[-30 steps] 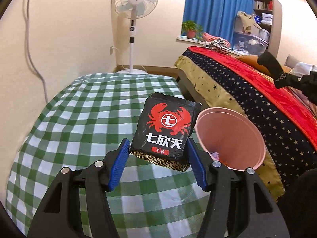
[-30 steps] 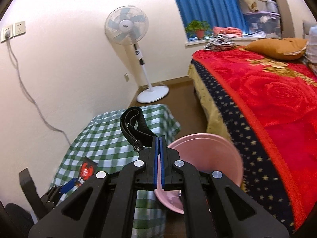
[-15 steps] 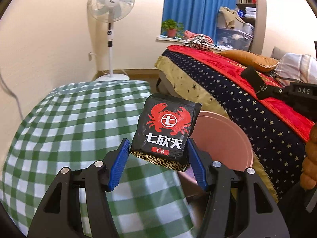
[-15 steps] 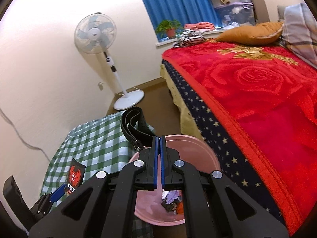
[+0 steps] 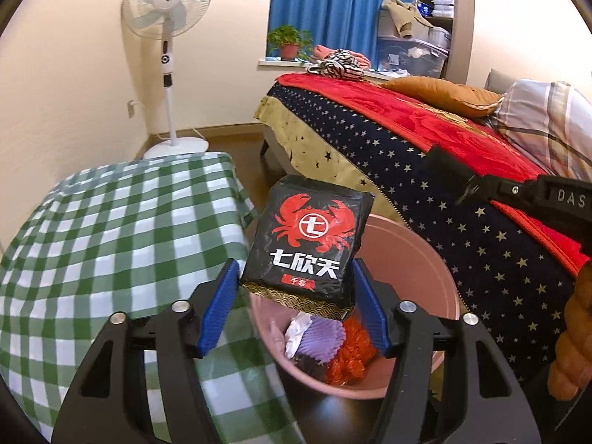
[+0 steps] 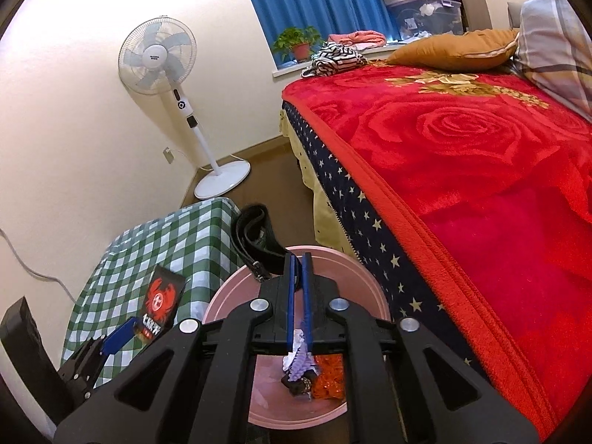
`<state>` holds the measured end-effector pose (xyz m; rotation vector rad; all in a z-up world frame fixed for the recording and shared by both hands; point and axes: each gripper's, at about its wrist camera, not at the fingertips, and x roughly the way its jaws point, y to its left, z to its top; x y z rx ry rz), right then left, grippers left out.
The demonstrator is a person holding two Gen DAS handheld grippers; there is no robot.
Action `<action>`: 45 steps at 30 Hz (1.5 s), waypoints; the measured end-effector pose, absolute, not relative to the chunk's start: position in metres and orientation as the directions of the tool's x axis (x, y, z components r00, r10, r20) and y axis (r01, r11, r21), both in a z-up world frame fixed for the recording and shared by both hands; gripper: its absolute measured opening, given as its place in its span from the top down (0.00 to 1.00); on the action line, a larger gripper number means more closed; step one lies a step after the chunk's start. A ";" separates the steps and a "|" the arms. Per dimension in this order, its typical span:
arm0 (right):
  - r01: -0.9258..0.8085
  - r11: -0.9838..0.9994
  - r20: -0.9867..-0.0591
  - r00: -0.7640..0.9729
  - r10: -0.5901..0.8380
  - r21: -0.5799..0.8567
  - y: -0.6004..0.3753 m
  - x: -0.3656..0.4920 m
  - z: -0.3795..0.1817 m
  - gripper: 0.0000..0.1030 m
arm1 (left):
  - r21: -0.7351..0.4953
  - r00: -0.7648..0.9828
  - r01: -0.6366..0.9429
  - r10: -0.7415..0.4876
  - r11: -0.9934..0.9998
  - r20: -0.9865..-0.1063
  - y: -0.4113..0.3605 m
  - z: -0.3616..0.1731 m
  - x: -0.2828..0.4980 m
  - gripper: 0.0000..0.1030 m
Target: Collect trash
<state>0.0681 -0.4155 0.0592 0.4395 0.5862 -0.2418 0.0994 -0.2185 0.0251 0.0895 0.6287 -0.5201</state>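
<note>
My left gripper is shut on a black snack packet with a red crab and holds it upright over the near rim of a pink bin. The bin holds purple, white and orange wrappers. My right gripper is shut on the bin's rim and holds the bin beside the table. The packet and the left gripper's blue finger show at the lower left of the right wrist view.
A table with a green checked cloth lies to the left. A bed with a red and starred blanket stands on the right. A standing fan is by the wall. A black strap hangs off the right gripper.
The left gripper has carried the packet rightward from over the table to above the bin's rim. The right gripper has tilted, so the bin's contents now show.
</note>
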 end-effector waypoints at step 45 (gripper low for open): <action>0.242 0.968 -0.567 0.808 -0.162 0.068 -0.215 -0.094 0.052 0.05 | -0.043 0.828 0.154 -0.153 0.987 -0.540 -0.013 0.025 -0.097 0.08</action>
